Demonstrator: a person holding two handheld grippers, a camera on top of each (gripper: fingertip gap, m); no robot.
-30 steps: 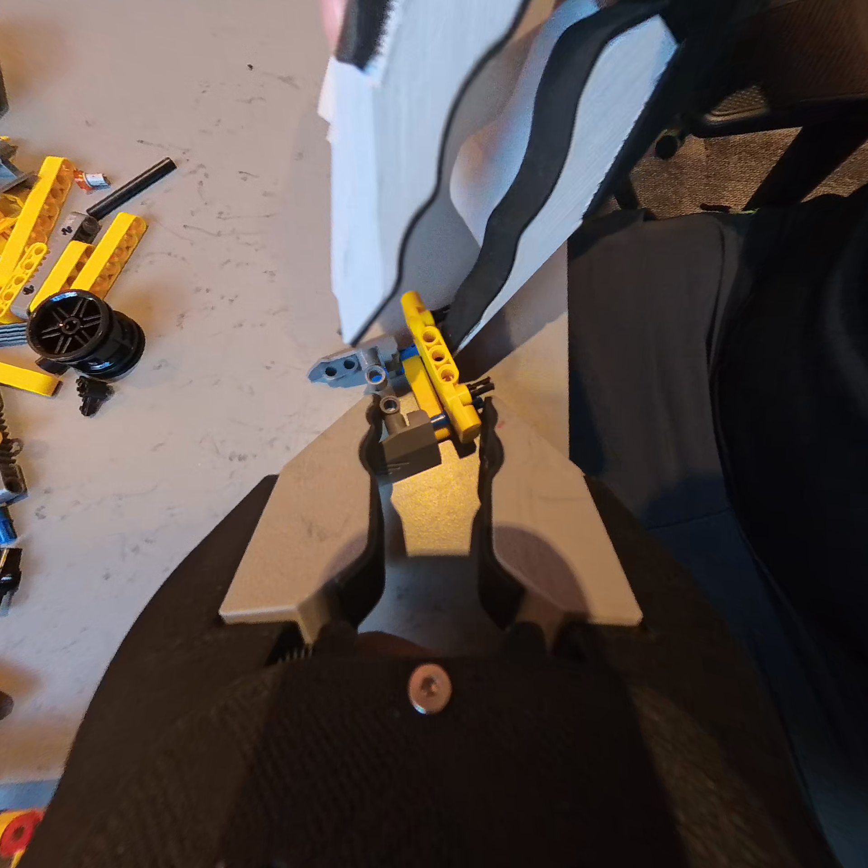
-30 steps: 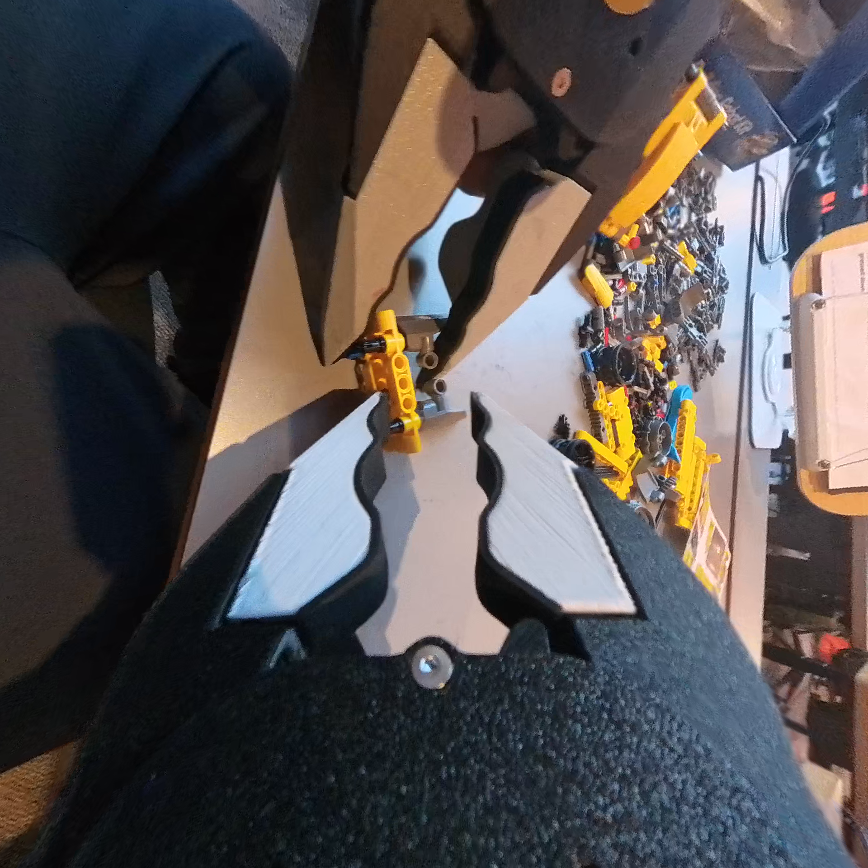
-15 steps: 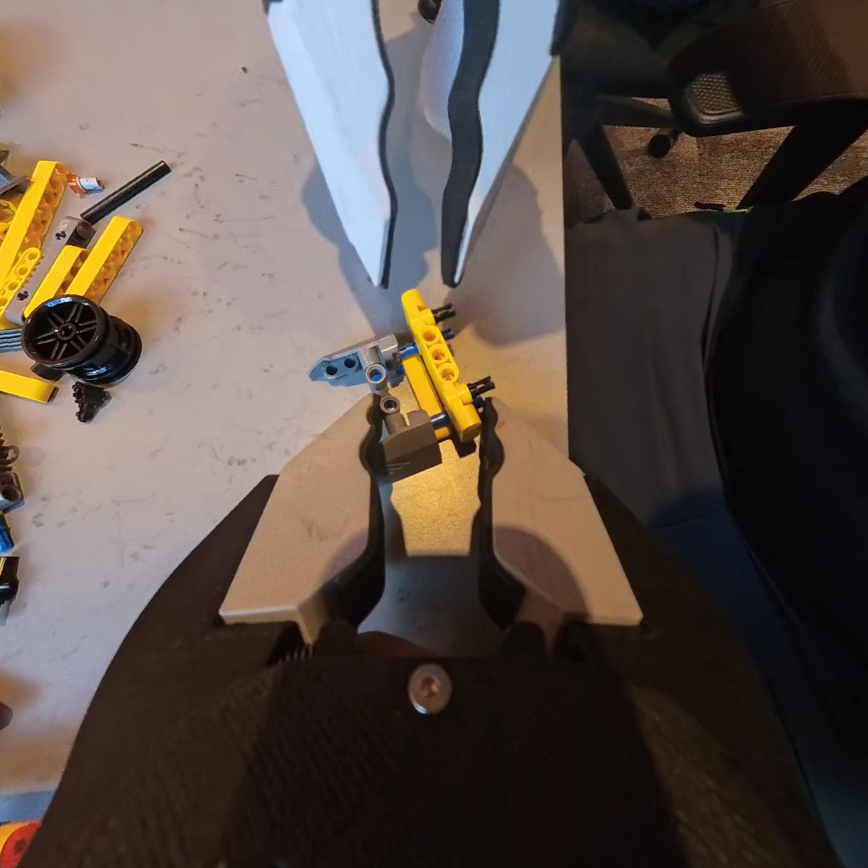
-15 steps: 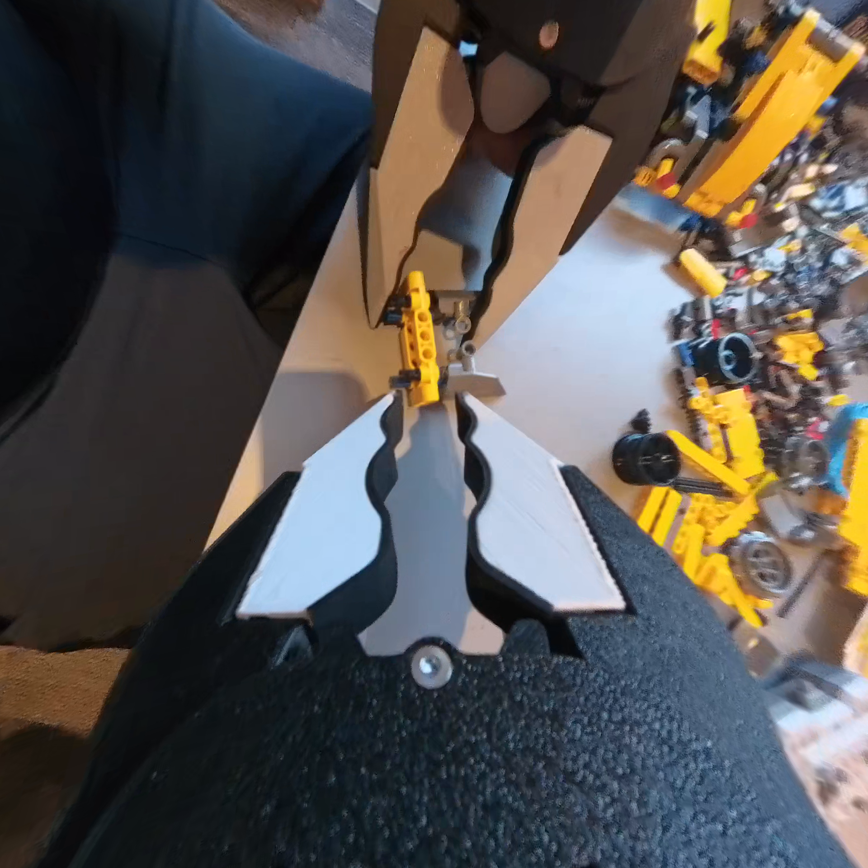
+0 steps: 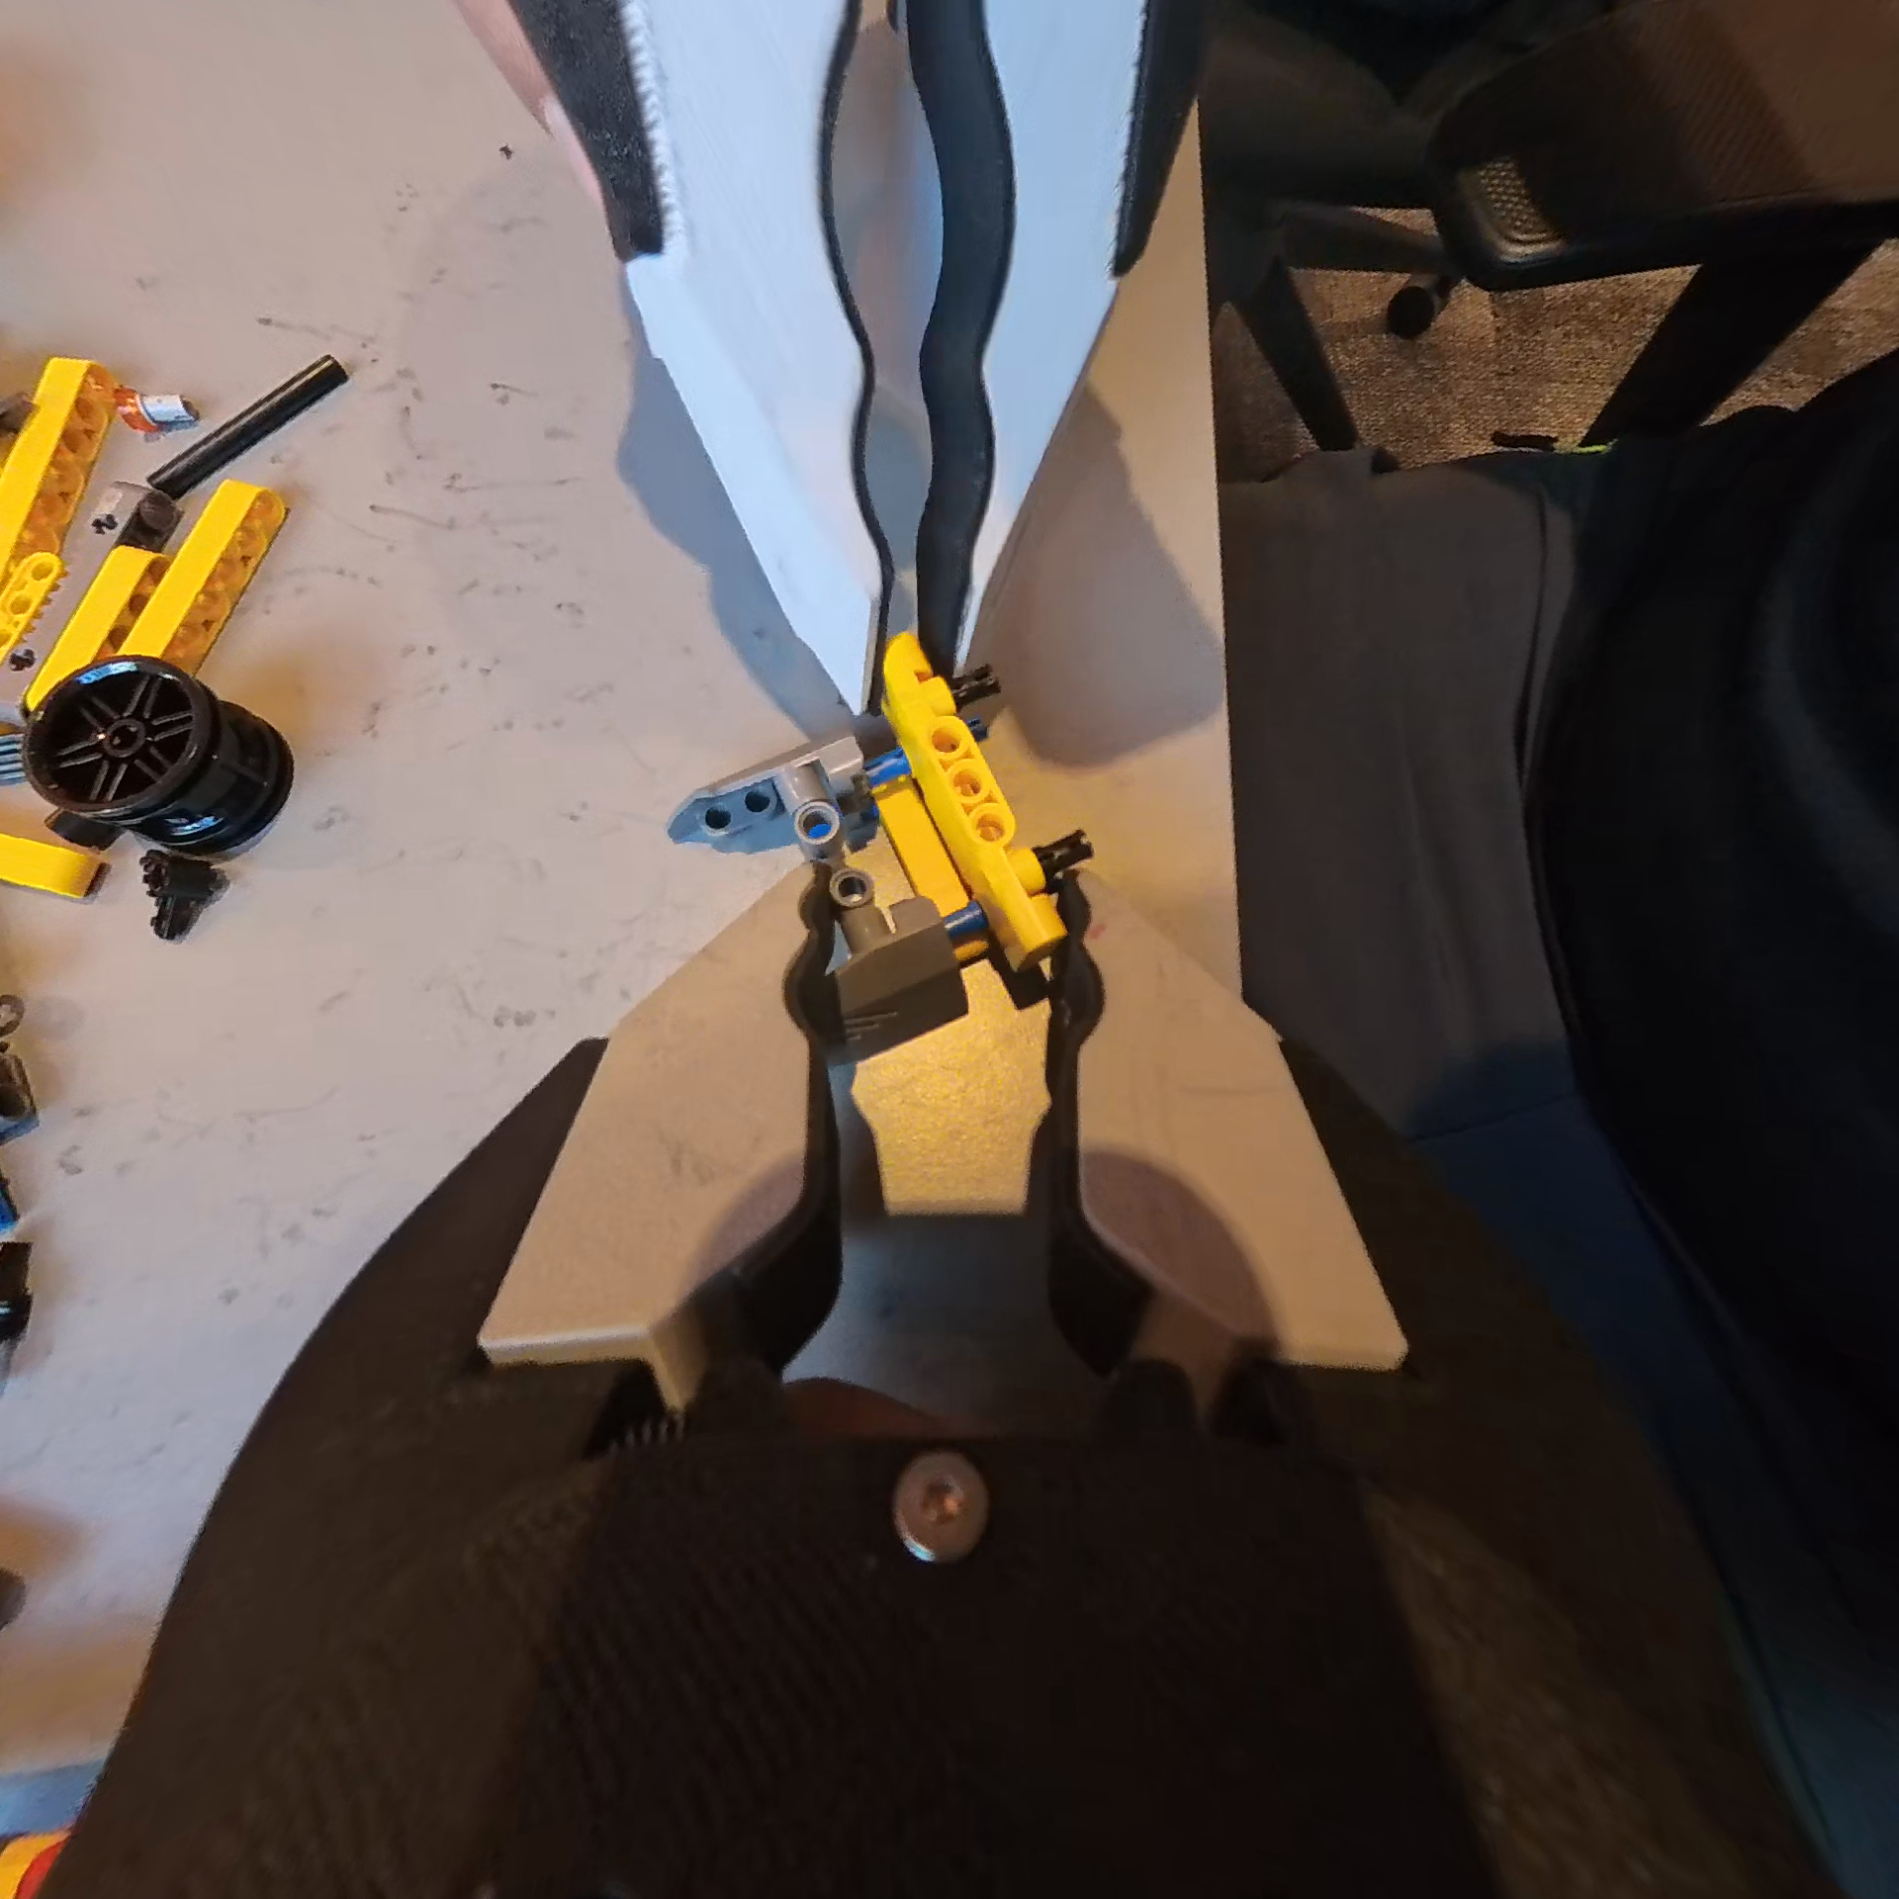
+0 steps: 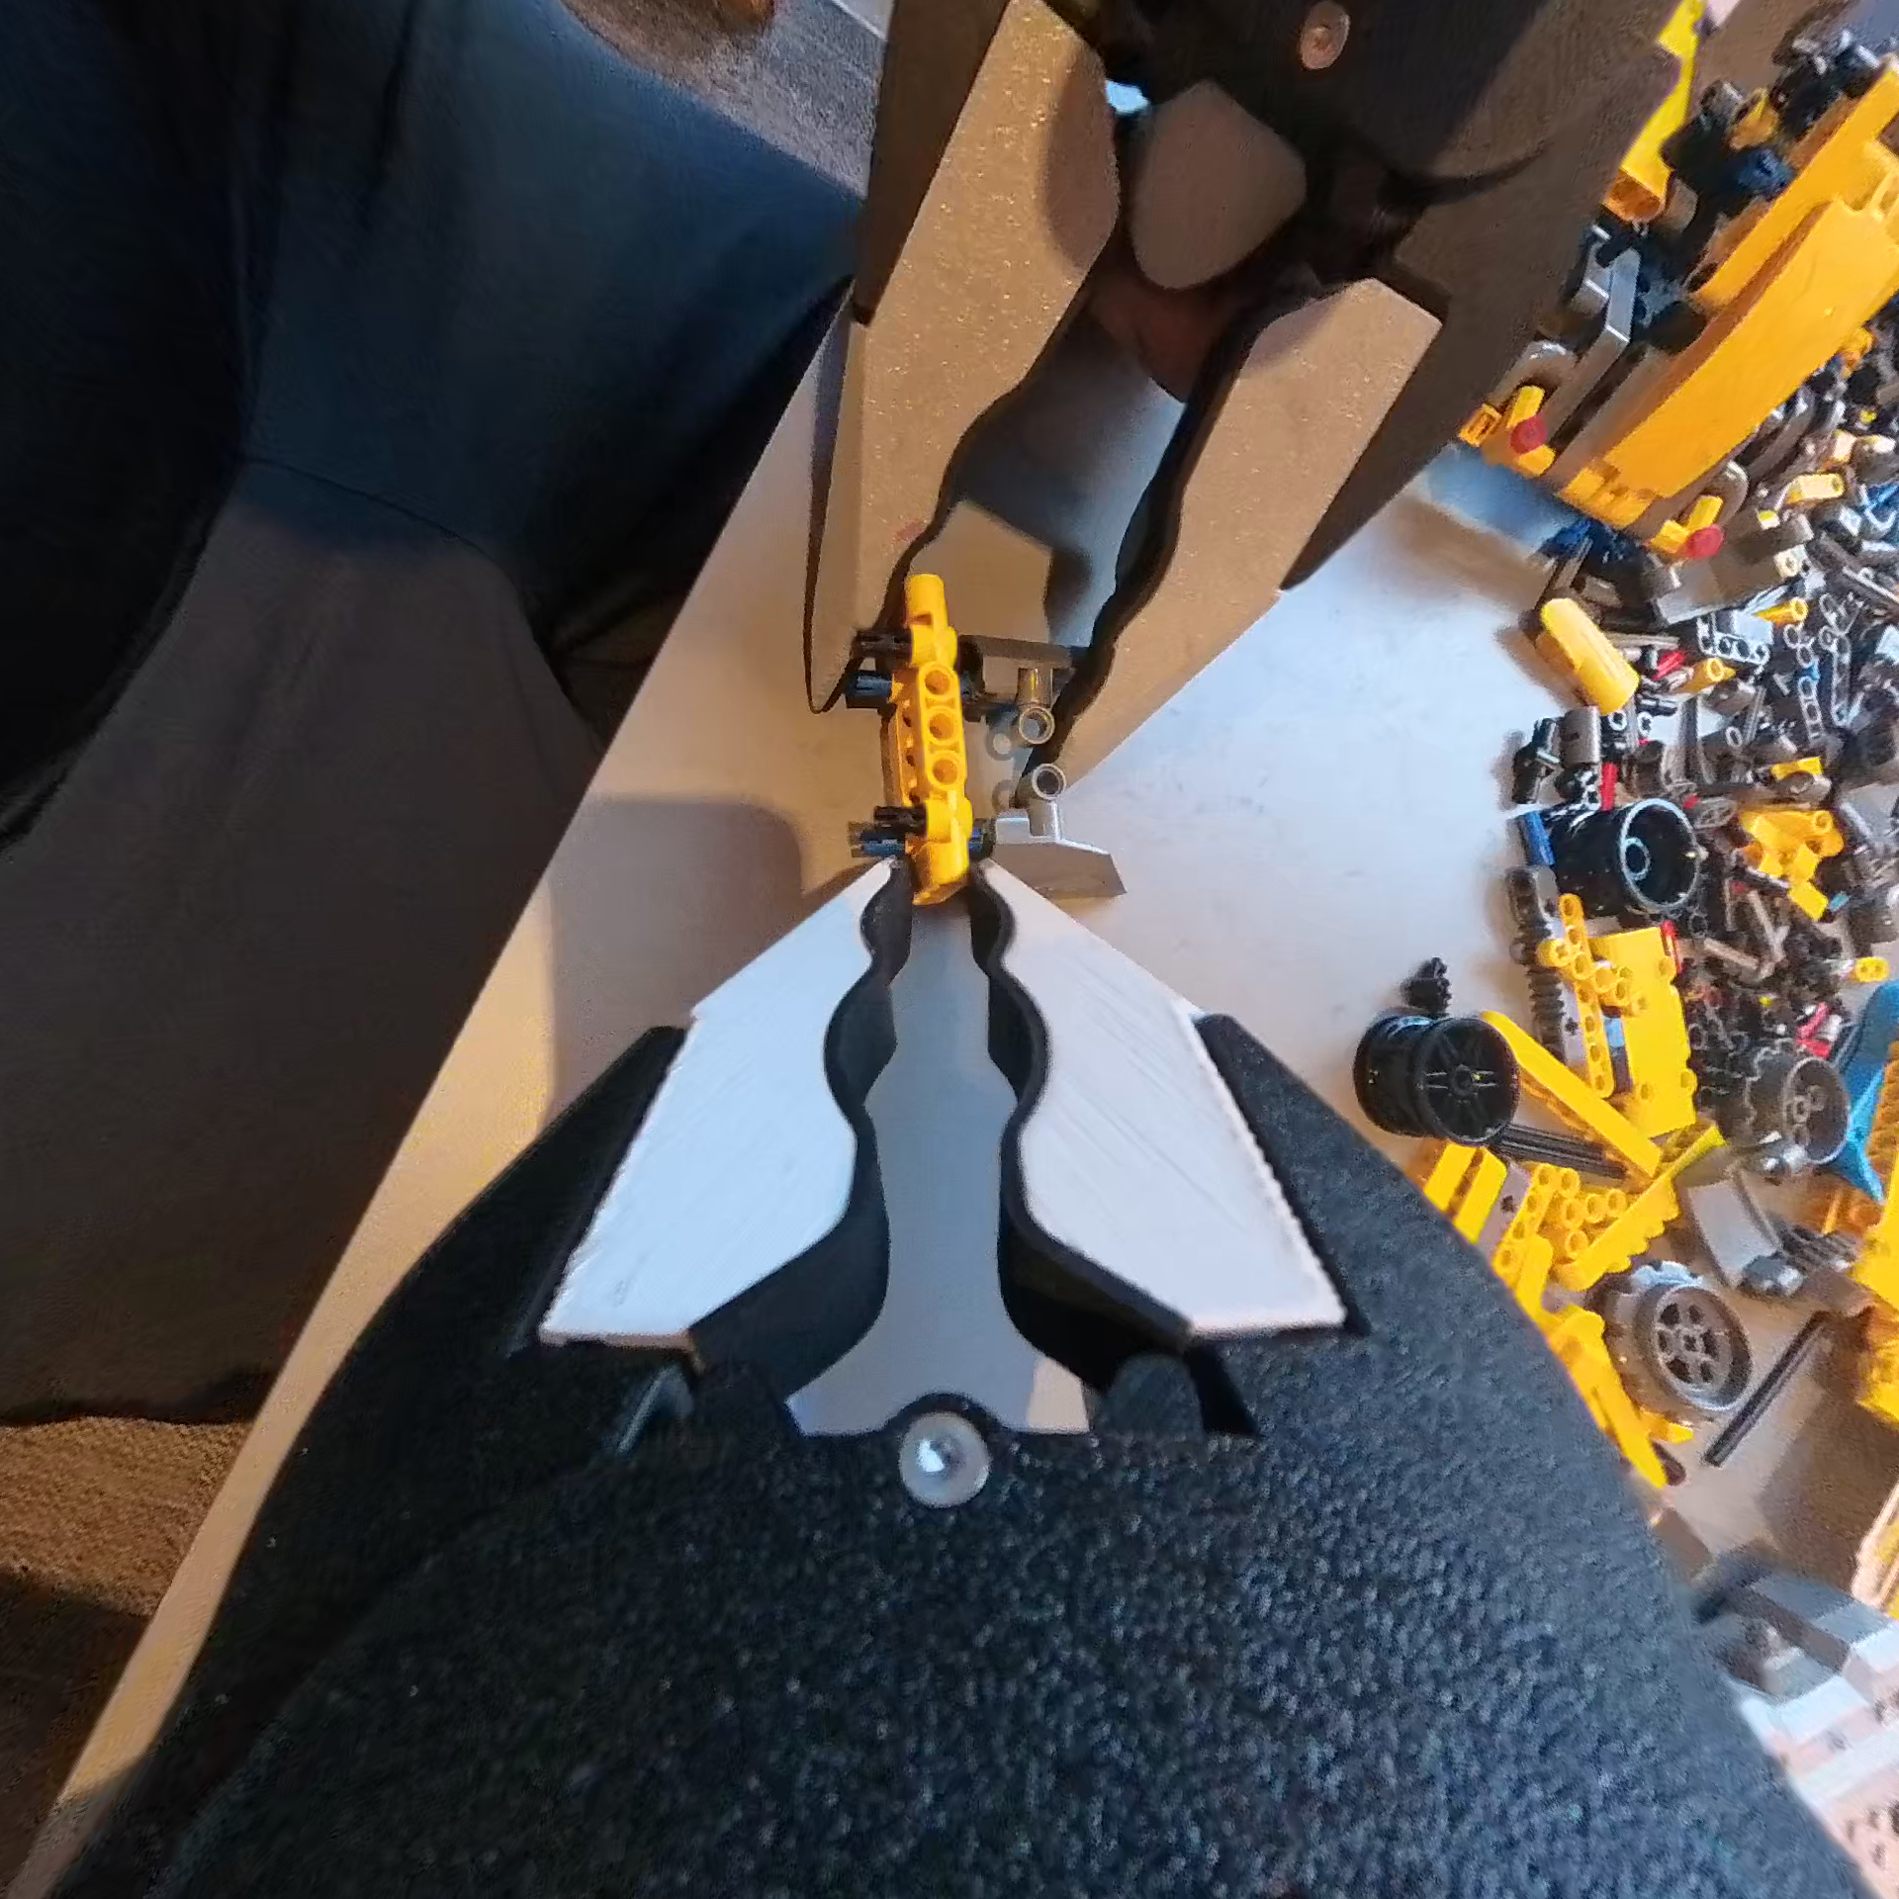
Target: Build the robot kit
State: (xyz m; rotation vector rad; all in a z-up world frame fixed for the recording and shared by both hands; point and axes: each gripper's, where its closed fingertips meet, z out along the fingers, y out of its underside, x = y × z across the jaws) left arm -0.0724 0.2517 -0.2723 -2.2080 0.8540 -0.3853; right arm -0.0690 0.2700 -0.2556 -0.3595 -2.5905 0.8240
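A small assembly (image 5: 945, 781) of a yellow holed beam, grey connectors and blue and black pins is held just above the pale table (image 5: 462, 514), near its edge. My left gripper (image 5: 940, 915), with grey fingers, is shut on its near end, around the dark grey block and the beam. My right gripper (image 6: 935, 873), with white fingers, faces it and is shut on the far tip of the yellow beam (image 6: 930, 740). The right gripper also shows in the left wrist view (image 5: 909, 678). The left gripper also shows in the right wrist view (image 6: 951, 699).
A black wheel (image 5: 134, 755), yellow beams (image 5: 175, 575) and a black axle (image 5: 247, 421) lie to the left. A big pile of loose parts (image 6: 1696, 925) and a yellow built model (image 6: 1767, 277) fill the table's far side. A person's dark-clothed lap (image 5: 1541, 822) lies past the table edge (image 5: 1213, 617). My left and right fingertips are right by each other. The black wheel (image 5: 134, 755) is about 12 centimeters from both grippers' fingertips. It is also in sight in the right wrist view (image 6: 1462, 1052).
The right gripper pulled back, turned to line up with the left one, came in again and narrowed its fingers onto the yellow beam's tip. The left gripper and assembly stayed put.
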